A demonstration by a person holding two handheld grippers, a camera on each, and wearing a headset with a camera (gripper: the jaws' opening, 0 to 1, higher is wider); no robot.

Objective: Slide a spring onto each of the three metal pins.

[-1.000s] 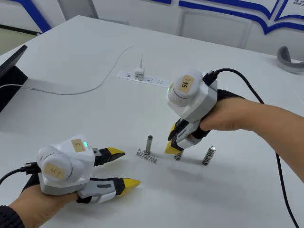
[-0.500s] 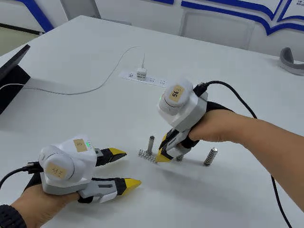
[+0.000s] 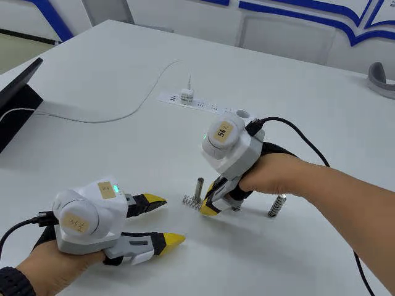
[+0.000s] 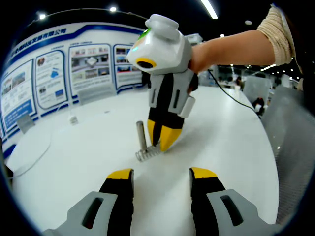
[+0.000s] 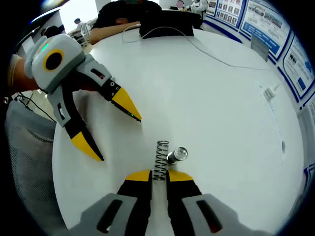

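A loose spring (image 3: 190, 201) lies flat on the white table against the foot of a bare metal pin (image 3: 199, 186). My right gripper (image 3: 208, 208) points down at it. In the right gripper view its jaws are drawn in on the near end of the spring (image 5: 161, 156), beside the pin (image 5: 177, 155). Further right, a pin with a spring on it (image 3: 277, 205) stands upright. The right gripper's body hides the spot between these two pins. My left gripper (image 3: 163, 220) rests open at lower left, aimed at the spring (image 4: 146, 154) and the right gripper (image 4: 165, 140).
A white power strip (image 3: 196, 103) with a plug and a thin cable (image 3: 123, 114) lies further back. A dark monitor (image 3: 15, 92) stands at the left edge. A grey curved object (image 3: 381, 77) sits at the far right.
My right gripper has moved left and down from the middle pin to the end of the loose spring. The left gripper has stayed in place, open.
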